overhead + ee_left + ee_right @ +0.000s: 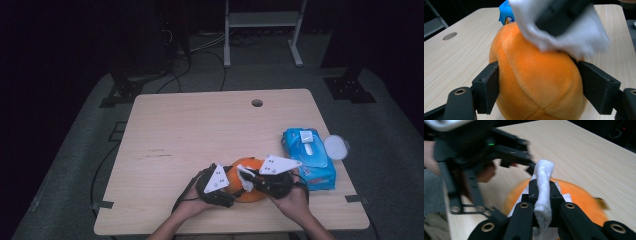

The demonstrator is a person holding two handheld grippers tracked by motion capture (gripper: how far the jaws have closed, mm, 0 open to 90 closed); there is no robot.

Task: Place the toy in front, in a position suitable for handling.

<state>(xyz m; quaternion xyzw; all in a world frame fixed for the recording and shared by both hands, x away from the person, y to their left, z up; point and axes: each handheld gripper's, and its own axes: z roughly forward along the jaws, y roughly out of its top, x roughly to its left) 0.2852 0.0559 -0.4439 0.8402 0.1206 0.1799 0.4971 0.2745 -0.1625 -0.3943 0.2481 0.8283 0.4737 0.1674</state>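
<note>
While the left gripper clamps the sides of a round orange plush toy near the table's front edge, the right gripper, closed on a crumpled white wipe, presses it against the toy's seamed, fuzzy top.

One plush orange – one wipe (one pack)

The high view is dim overall. Only the table is evenly lit, from above; the surroundings from 9 through 12 to 3 o'clock fall into near black. Shadows are soft and short. No glare. In the left gripper view, the white wipe at 12 to 1 o'clock is motion-blurred; the orange plush is sharp. In the right gripper view, the background at 9 to 11 o'clock is blurred.
</note>
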